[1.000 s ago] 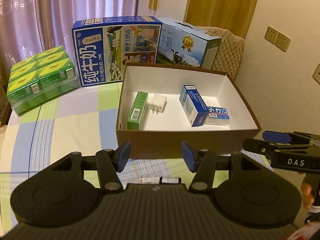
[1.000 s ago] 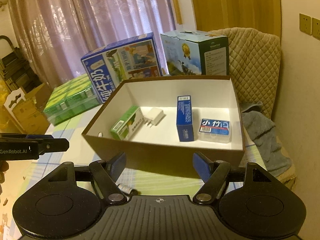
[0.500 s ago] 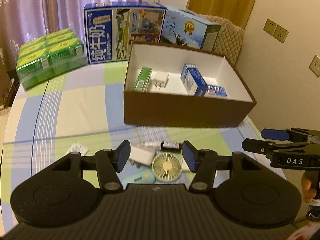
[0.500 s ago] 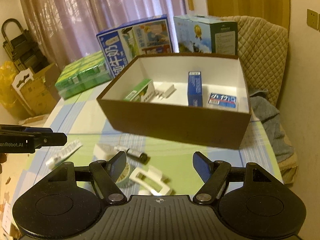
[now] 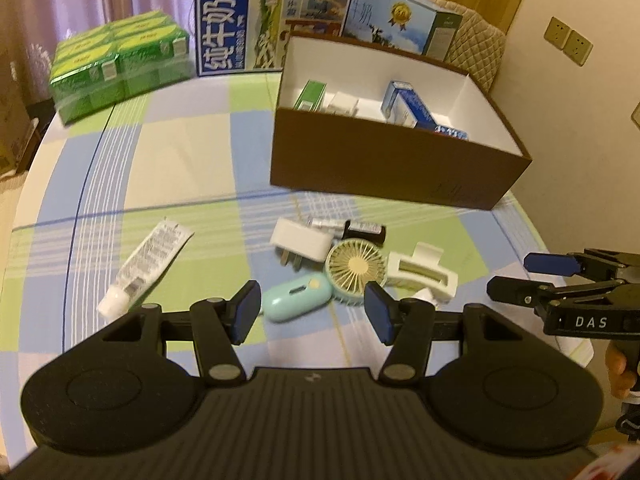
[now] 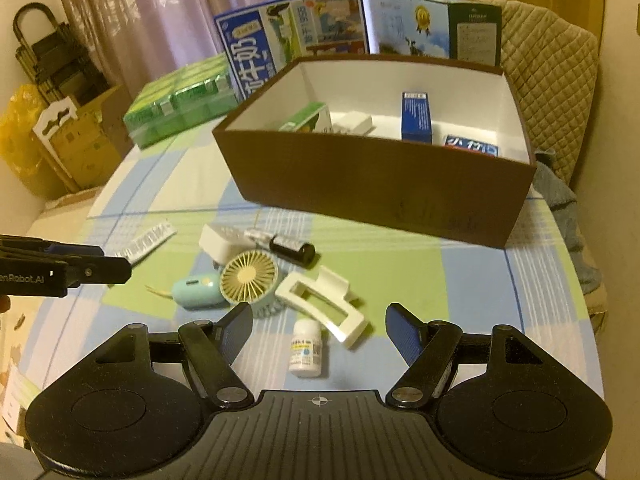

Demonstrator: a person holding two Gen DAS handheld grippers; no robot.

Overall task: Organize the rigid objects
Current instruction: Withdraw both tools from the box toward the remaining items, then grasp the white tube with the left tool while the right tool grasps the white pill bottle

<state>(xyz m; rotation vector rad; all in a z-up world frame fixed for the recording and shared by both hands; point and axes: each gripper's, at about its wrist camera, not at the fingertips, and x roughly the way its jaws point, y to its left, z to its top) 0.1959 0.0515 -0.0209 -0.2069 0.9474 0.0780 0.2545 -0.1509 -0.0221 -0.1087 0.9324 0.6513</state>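
A brown box (image 5: 392, 176) with a white inside holds a green carton (image 5: 310, 94), a white charger and a blue carton (image 6: 416, 118). On the checked cloth in front of it lie a white tube (image 5: 146, 258), a white plug (image 5: 302, 242), a black battery (image 5: 364, 232), a small round fan (image 5: 354, 266), a mint case (image 5: 298, 296), a white claw clip (image 6: 320, 304) and a white pill bottle (image 6: 306, 348). My left gripper (image 5: 313, 311) hovers open above the mint case. Over the pill bottle my right gripper (image 6: 322, 330) is open too, holding nothing.
Two milk cartons (image 5: 268, 20) and a shrink-wrapped green drink pack (image 5: 120, 66) stand behind the box. A quilted chair (image 6: 548, 80) and a wall with sockets are at the right. Cardboard boxes (image 6: 80, 140) sit on the floor beyond the table's left edge.
Both grippers have drawn back from the box and sunk toward the cloth. The loose items in front of the box have come into view. Neither jaw gap has changed.
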